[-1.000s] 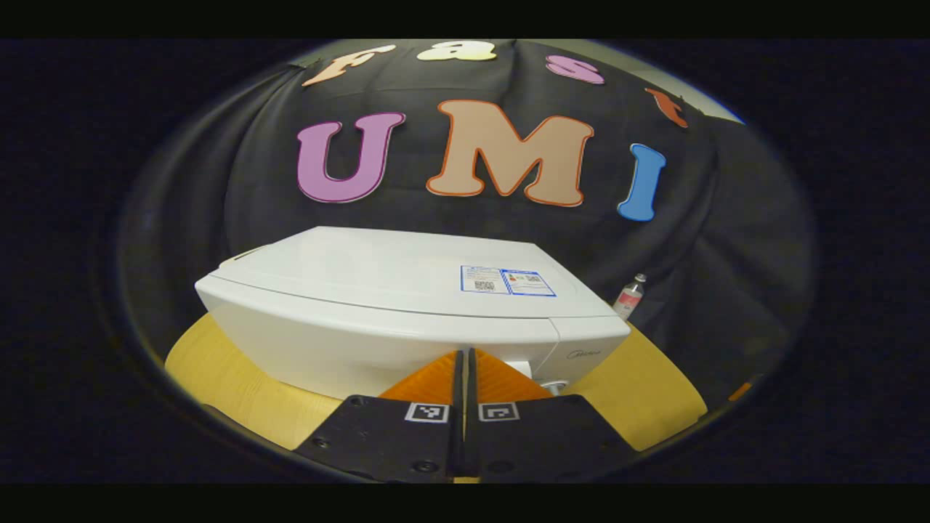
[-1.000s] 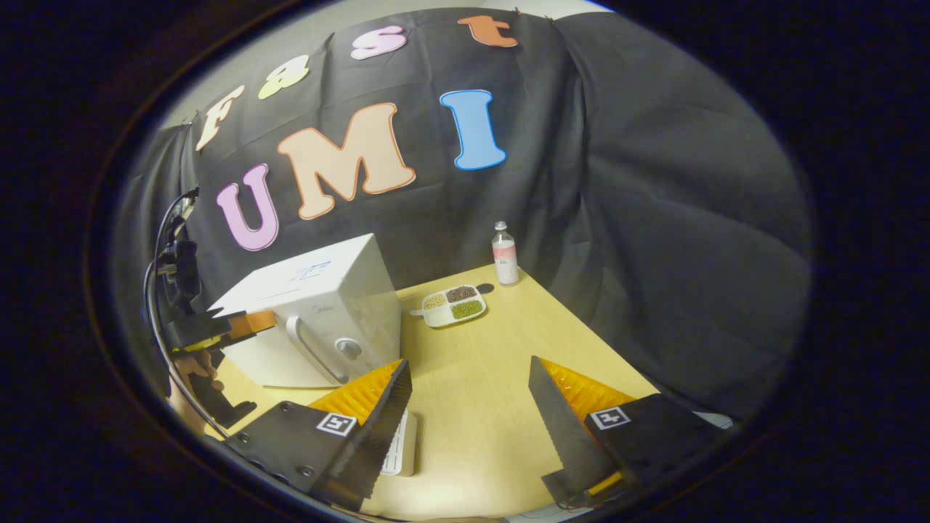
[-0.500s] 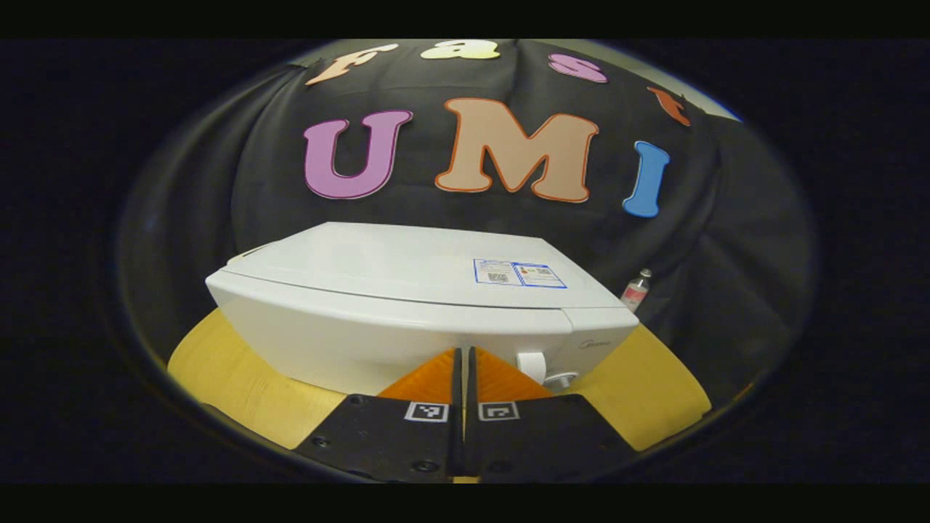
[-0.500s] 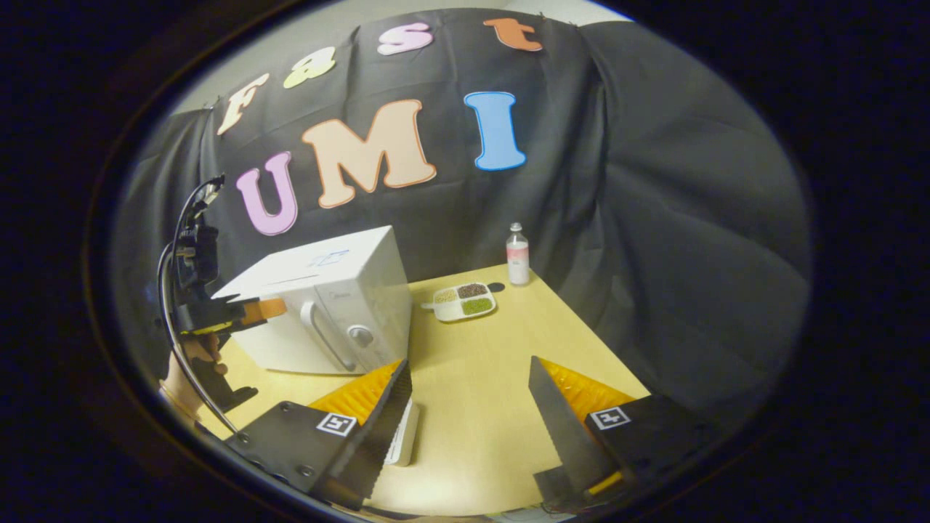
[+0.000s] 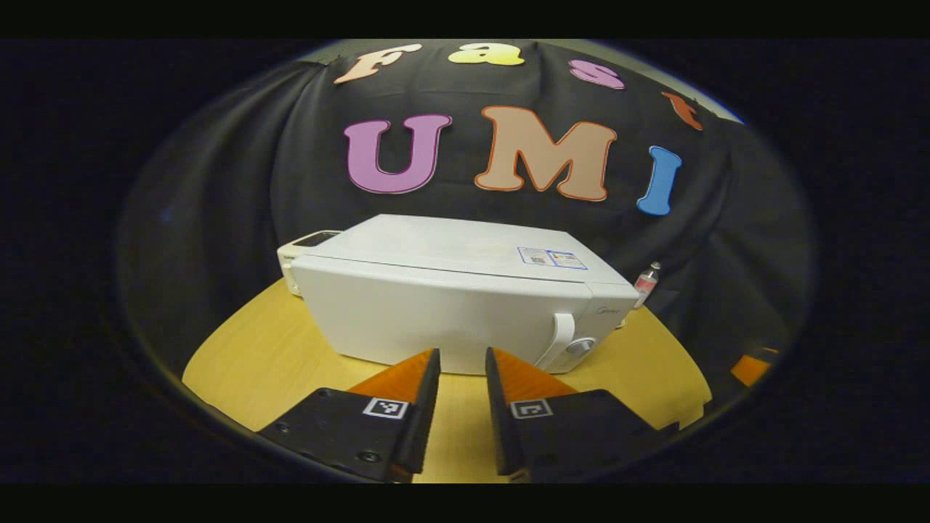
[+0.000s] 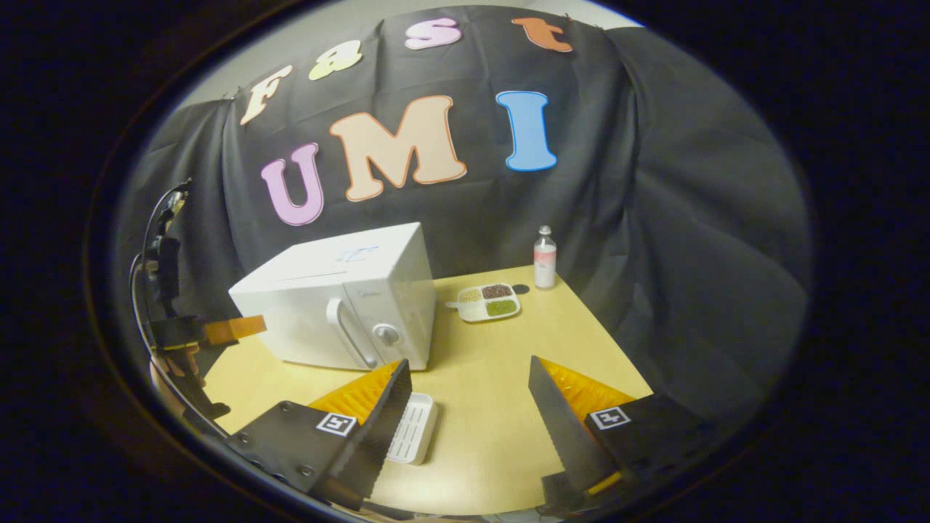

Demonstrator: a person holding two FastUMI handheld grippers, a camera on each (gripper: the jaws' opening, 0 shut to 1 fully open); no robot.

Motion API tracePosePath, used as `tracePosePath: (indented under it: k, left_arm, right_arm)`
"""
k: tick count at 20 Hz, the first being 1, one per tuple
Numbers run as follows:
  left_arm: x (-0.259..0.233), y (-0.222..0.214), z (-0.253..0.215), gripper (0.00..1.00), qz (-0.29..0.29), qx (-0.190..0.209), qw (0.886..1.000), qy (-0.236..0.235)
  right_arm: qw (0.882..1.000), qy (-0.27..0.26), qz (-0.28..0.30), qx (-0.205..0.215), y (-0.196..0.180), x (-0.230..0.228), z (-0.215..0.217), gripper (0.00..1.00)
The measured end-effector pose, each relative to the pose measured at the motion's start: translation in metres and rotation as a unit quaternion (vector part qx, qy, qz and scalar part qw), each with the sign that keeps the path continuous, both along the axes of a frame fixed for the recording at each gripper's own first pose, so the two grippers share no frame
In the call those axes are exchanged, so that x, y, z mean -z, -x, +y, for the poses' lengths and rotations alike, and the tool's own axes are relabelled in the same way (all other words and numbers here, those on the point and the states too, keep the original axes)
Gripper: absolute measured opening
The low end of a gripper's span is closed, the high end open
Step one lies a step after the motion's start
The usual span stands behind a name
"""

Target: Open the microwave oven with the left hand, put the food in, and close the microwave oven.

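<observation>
The white microwave (image 5: 450,305) stands on the wooden table (image 5: 247,356) with its door shut; the handle (image 5: 558,340) and a knob (image 5: 581,346) are at its right end. My left gripper (image 5: 462,363) hovers in front of the door, apart from it, its fingers parted by a narrow gap with nothing between them. In the right gripper view the microwave (image 6: 341,305) is at the left, and the left gripper (image 6: 232,328), held by a hand (image 6: 174,361), sits off its front. A compartmented food tray (image 6: 488,301) lies to the microwave's right. My right gripper (image 6: 468,378) is wide open and empty.
A small bottle (image 6: 544,258) stands behind the food tray near the cloth wall. A white slotted rack (image 6: 413,428) lies on the table (image 6: 501,392) by my right gripper's left finger. A white object (image 5: 309,243) pokes out behind the microwave's left end.
My left gripper has pulled back from the microwave front and its fingers have parted from shut to slightly open. The right gripper has drawn back a little, staying open.
</observation>
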State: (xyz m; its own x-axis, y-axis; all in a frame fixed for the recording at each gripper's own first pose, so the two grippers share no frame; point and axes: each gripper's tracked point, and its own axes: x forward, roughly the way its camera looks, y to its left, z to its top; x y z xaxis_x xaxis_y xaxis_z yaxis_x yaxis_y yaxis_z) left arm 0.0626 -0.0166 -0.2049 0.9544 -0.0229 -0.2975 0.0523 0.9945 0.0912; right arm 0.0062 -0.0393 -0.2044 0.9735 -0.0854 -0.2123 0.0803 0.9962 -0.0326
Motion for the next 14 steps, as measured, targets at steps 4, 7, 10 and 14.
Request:
tracePosePath:
  k: [4,7,10,14]
  left_arm:
    - [-0.041,0.024,0.003,0.99,-0.052,-0.022,0.998,0.016]
    - [-0.064,0.029,-0.002,0.96,-0.074,-0.034,0.996,0.035]
    - [-0.101,0.035,-0.012,0.97,-0.102,-0.026,0.994,0.039]
    - [-0.139,0.038,-0.009,0.96,-0.140,-0.042,0.989,0.017]
  right_arm:
    - [0.999,0.014,-0.035,-0.033,-0.018,-0.043,0.021,0.92]
    - [0.996,0.036,-0.066,-0.057,-0.027,-0.078,0.034,0.92]
    - [0.992,0.035,-0.090,-0.086,-0.027,-0.112,0.050,1.00]
    - [0.987,0.018,-0.121,-0.100,-0.023,-0.151,0.057,0.91]
